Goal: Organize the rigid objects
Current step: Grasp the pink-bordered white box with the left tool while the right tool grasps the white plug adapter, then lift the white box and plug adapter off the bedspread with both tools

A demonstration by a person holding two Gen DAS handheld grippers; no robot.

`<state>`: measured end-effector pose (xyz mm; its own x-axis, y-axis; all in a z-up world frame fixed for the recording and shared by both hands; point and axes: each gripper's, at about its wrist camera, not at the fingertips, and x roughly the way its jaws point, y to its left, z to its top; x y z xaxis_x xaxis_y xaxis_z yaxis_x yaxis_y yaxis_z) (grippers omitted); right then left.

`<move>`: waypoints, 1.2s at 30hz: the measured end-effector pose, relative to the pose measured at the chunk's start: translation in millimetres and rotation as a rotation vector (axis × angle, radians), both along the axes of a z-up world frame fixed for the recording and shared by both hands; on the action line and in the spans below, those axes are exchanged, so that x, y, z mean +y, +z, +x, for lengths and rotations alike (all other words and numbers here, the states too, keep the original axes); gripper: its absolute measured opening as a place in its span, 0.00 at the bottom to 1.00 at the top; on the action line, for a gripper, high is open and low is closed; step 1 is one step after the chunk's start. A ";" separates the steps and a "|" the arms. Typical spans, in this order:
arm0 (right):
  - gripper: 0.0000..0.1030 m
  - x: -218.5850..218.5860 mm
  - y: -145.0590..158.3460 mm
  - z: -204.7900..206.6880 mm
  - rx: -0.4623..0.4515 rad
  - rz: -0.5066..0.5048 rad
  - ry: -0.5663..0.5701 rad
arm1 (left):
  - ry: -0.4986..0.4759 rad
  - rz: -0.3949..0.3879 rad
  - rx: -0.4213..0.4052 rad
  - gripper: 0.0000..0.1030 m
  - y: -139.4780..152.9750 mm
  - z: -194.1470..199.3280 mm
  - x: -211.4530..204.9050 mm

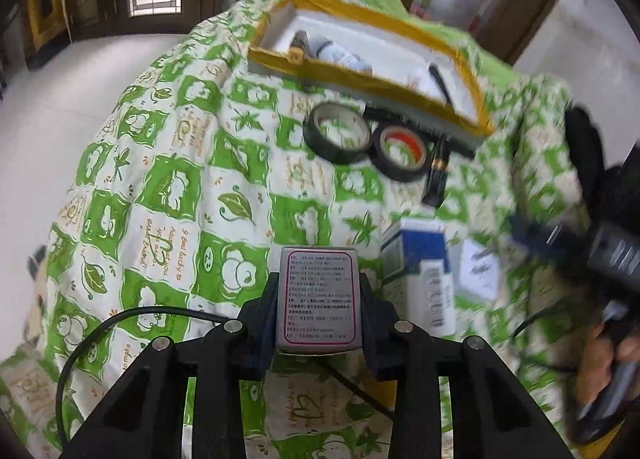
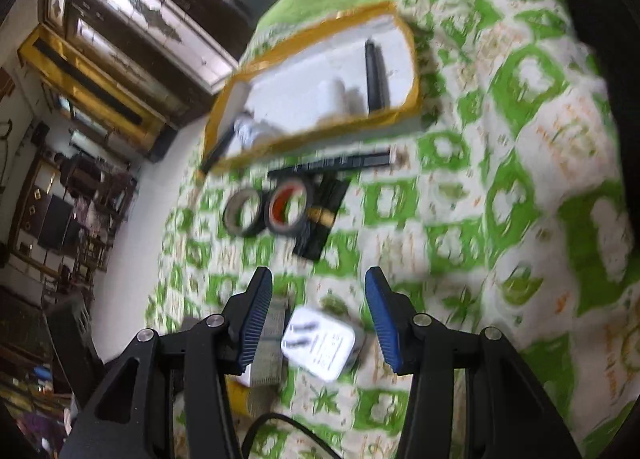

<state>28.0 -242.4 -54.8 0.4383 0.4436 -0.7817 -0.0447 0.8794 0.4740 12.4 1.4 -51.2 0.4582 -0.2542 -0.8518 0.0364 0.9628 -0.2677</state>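
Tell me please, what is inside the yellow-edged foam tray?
The tray holds a white bottle and a black pen-like stick. Its near wall hides part of the floor.

A green-and-white patterned cloth [image 1: 168, 187] covers the surface (leaves, clouds), beyond it a white floor [image 1: 80, 71]

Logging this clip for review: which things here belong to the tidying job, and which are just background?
Job: silver box clamped in left gripper; white plug adapter between the open right gripper fingers; foam tray; two tape rolls; blue carton.

Background: green patterned cloth; wooden doors.
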 end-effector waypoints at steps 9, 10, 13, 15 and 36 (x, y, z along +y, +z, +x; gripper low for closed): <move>0.52 38.7 -26.5 -9.6 0.083 -0.203 0.147 | 0.016 -0.035 -0.003 0.35 1.6 0.7 4.9; 0.57 41.1 -29.4 -9.0 0.086 -0.219 0.155 | 0.016 -0.035 -0.001 0.35 1.1 1.4 4.8; 0.60 51.4 -34.1 -9.8 0.063 -0.270 0.181 | 0.014 -0.027 0.003 0.35 0.6 1.0 4.2; 0.61 58.2 -36.4 -11.0 0.046 -0.301 0.199 | 0.012 -0.021 0.008 0.35 -0.8 2.4 3.4; 0.25 41.0 -17.2 -9.2 -0.046 -0.198 0.112 | 0.007 -0.022 0.001 0.35 2.2 -2.3 0.1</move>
